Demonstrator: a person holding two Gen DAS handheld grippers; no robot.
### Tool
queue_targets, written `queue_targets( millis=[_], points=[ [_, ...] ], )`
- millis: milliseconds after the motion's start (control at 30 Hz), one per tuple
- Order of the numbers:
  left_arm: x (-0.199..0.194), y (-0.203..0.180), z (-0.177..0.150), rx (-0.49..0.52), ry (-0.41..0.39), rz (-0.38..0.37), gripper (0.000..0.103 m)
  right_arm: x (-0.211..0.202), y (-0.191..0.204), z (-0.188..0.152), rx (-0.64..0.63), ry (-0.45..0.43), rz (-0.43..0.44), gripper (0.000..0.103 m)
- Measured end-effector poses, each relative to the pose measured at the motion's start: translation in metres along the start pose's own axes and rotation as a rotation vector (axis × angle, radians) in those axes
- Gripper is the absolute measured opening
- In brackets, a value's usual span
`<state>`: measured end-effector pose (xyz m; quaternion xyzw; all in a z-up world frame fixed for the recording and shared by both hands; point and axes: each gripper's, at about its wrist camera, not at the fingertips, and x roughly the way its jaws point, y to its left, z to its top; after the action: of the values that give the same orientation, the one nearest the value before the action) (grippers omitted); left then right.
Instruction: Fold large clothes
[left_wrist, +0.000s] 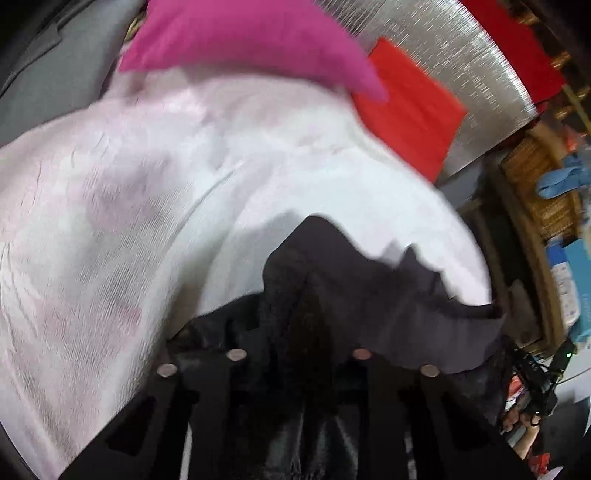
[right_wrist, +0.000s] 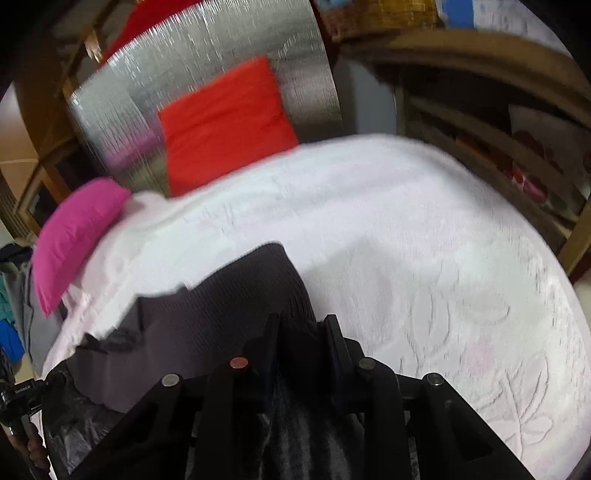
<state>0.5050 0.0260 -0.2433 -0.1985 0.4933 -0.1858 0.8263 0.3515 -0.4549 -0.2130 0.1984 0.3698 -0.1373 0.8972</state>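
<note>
A dark grey ribbed garment (right_wrist: 236, 295) lies bunched on the white bedspread (right_wrist: 406, 240), near its close edge. My right gripper (right_wrist: 301, 328) is shut on a fold of it, and the cloth is squeezed between the two black fingers (right_wrist: 271, 332). In the left wrist view the same dark garment (left_wrist: 369, 295) drapes up and over my left gripper (left_wrist: 299, 332). It hides the fingertips, and a bunch of cloth rises from between the jaws, pinched there. The garment's ragged edge runs off to the right above the bedspread (left_wrist: 110, 221).
A pink pillow (left_wrist: 240, 40) (right_wrist: 74, 236) and a red pillow (left_wrist: 410, 107) (right_wrist: 225, 125) lie at the head of the bed. Behind them stands a silver headboard (right_wrist: 207, 51). Wooden furniture (right_wrist: 480, 110) and a wicker basket (left_wrist: 535, 184) flank the bed.
</note>
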Motion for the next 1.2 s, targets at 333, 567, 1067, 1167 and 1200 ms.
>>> queue_targets(
  millis=[333, 567, 1067, 1167, 1200],
  points=[
    [0.019, 0.001, 0.009, -0.001, -0.061, 0.093, 0.017, 0.01, -0.016, 0.021, 0.121, -0.089, 0.033, 0.001],
    [0.029, 0.024, 0.012, -0.109, 0.041, 0.054, 0.043, 0.043, -0.048, 0.013, 0.294, 0.131, 0.164, 0.076],
    [0.009, 0.001, 0.007, -0.032, -0.07, 0.01, 0.022, 0.023, 0.012, 0.007, -0.026, -0.001, -0.031, 0.021],
    [0.01, -0.004, 0.008, 0.003, -0.095, 0.05, 0.022, 0.013, 0.009, 0.011, 0.006, -0.074, -0.043, 0.021],
    [0.015, -0.003, 0.008, 0.005, -0.083, 0.072, 0.024, 0.018, 0.004, 0.009, 0.019, -0.062, -0.057, 0.021]
  ],
)
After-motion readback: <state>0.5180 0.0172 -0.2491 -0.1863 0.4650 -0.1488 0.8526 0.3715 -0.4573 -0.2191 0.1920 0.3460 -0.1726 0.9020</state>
